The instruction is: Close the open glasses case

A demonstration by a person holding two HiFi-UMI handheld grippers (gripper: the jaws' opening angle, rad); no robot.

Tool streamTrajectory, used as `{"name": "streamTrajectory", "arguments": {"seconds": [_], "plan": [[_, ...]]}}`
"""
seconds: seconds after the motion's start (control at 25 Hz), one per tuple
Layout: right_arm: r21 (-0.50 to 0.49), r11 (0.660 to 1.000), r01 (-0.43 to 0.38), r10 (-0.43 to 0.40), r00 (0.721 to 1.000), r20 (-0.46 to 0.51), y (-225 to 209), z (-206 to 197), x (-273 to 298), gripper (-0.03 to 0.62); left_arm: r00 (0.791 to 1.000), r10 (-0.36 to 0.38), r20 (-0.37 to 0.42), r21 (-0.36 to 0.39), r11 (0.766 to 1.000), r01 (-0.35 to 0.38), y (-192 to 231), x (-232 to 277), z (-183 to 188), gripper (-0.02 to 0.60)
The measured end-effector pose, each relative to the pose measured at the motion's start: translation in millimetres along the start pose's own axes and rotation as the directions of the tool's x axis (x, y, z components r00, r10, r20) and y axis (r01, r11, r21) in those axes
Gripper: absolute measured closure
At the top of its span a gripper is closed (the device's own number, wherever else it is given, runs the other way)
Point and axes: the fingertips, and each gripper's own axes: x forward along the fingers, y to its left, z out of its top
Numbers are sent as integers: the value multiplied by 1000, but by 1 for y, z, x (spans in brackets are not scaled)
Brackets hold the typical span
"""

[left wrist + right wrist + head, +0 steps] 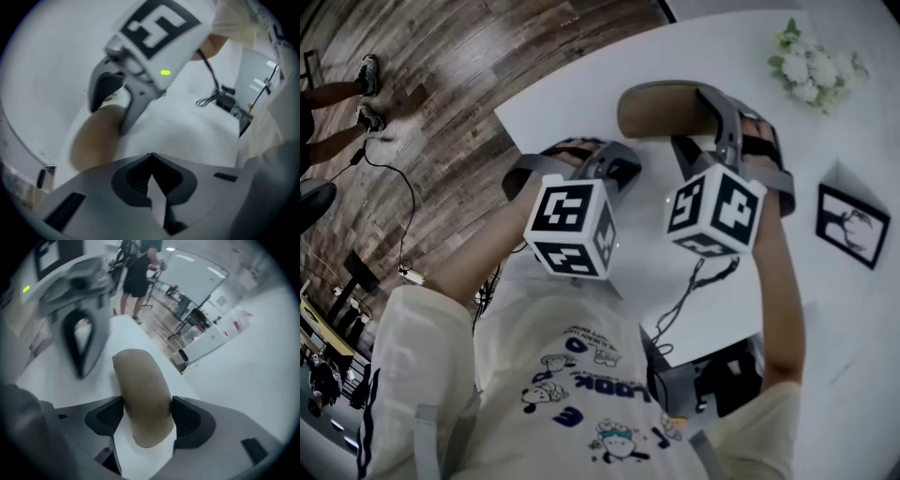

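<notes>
Closest to us, the left gripper (151,155) had its jaws pressed together with nothing in them, above the white table (581,108). Just beside it, the right gripper (146,417) had its jaws clamped on both sides of the brown glasses case (140,385), which lay near the table's left edge. Further off, flowers (814,66) stood near the far edge.

We find bare white table (581,94) open between the glasses case (661,108) and the flowers (814,66) at the far corner, room enough to pass. To our right a picture frame (851,225) sits well apart from the case, and a black cable (689,291) trails across the near tabletop, close to us.
</notes>
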Motion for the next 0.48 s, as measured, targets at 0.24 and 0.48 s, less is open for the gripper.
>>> {"name": "streamTrajectory", "arguments": {"seconds": [0.24, 0.48], "plan": [[2, 999, 37, -37, 999, 31, -2, 5, -1, 286, 993, 3, 117, -128, 992, 12, -26, 7, 29, 583], [91, 990, 105, -114, 989, 99, 0, 8, -7, 284, 986, 114, 119, -255, 964, -80, 3, -13, 7, 583]]}}
